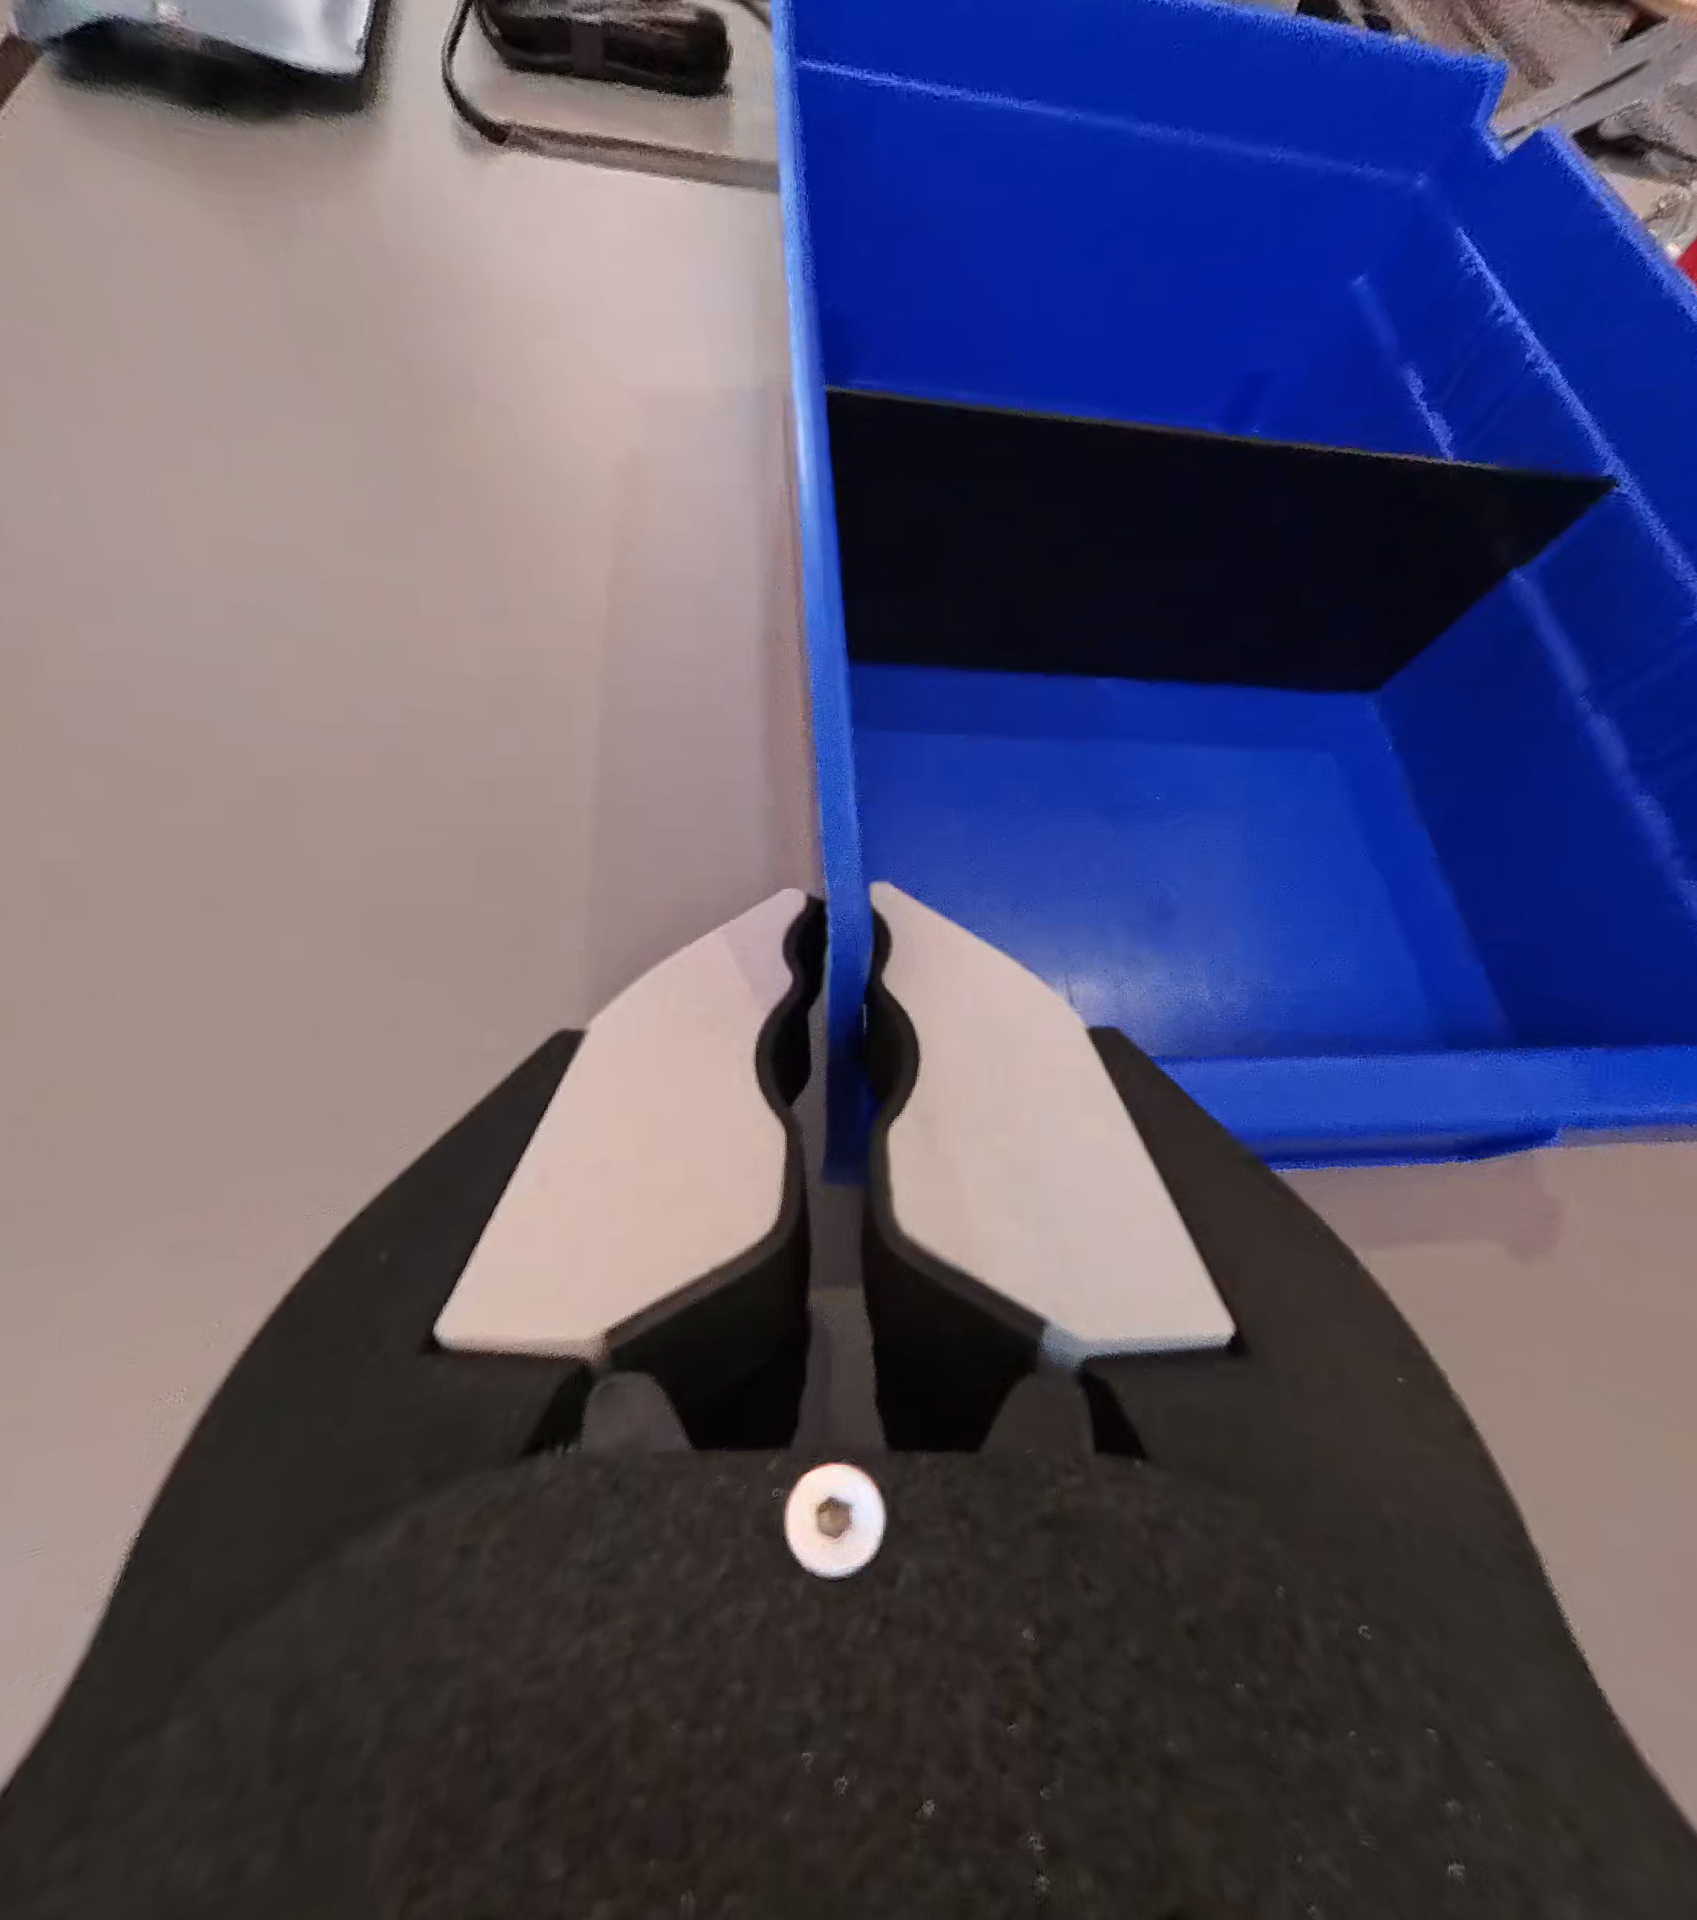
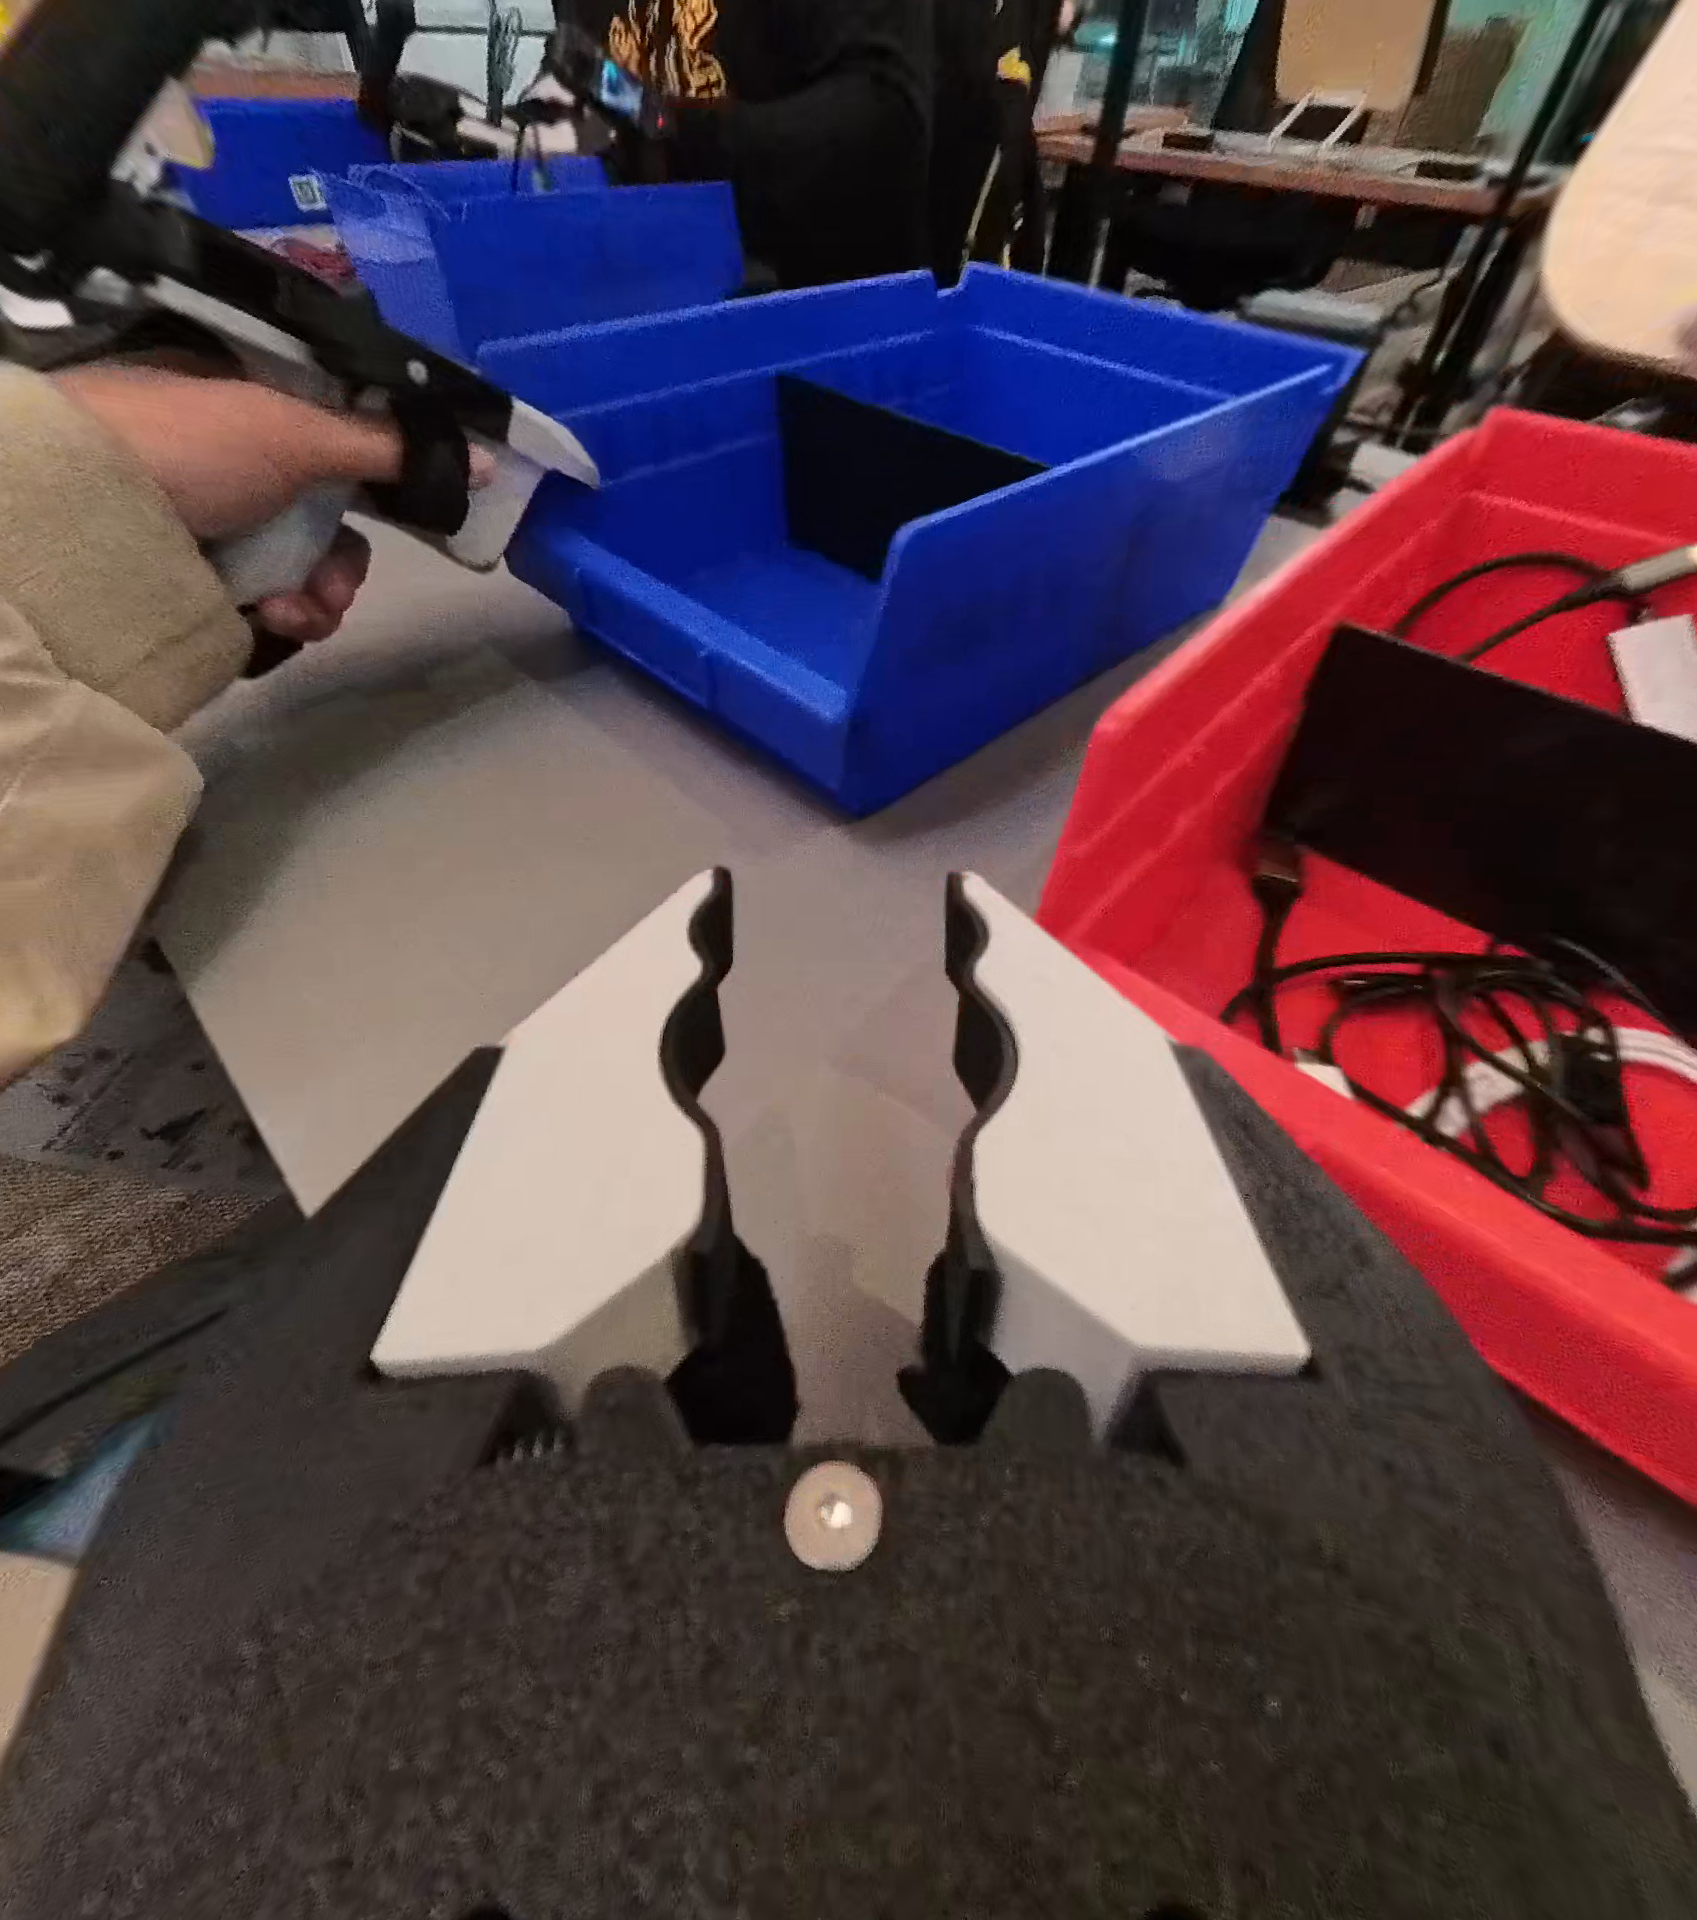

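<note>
Left gripper (image 1: 846, 914) pinches blue bin (image 1: 1239, 883) wall; right gripper (image 2: 836, 894) gapes over table (image 2: 511, 831).

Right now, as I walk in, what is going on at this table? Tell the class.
A person holds a pair of tongs in each hand. The left tongs are shut on the side wall of the blue bin, near its low front corner; both compartments on either side of its black divider look empty. The right tongs are open and hold nothing, hovering over the grey table beside the red bin, which contains tangled cables.
</note>
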Demonstrator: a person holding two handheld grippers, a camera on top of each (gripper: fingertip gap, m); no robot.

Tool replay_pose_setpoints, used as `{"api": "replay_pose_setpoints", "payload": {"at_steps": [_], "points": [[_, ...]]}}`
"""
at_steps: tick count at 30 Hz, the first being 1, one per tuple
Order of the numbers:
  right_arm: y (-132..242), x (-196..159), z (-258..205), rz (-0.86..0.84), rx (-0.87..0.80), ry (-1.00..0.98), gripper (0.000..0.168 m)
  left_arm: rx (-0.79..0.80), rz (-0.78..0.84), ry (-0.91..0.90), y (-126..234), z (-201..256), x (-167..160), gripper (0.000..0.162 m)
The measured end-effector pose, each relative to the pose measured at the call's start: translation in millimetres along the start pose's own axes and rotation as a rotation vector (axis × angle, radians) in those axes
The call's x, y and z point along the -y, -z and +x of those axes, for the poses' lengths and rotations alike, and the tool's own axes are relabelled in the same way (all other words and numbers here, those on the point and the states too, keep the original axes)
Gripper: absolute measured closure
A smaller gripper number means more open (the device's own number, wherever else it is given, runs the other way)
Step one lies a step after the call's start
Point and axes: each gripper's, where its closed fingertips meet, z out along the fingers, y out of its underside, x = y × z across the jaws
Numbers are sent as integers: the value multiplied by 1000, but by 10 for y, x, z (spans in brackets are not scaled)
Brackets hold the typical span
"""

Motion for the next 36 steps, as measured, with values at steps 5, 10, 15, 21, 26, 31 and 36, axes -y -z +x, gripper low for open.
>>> {"api": "replay_pose_setpoints", "payload": {"at_steps": [5,10,15,21,26,31,36], "points": [[-438,97,-271,39,-17,-38,114,31,-95,-87,475,194,-372,156],[-527,91,-143,27,-191,-153,143,56,-92,-97,938,398,-701,157],[-351,251,-29,7,-312,-73,164,223,-29,-303,1236,594,-834,155],[319,1183,321,301,-424,38,165,252,282,-382,1537,1186,-65,154],[1192,1766,1240,433,-602,44,165,111,489,-378,1419,2309,816,155],[2310,1635,2486,462,-799,59,164,-74,602,-437,1009,3938,1133,153],[2920,564,3772,230,-887,-62,164,-157,437,-501,223,5335,579,152]]}}
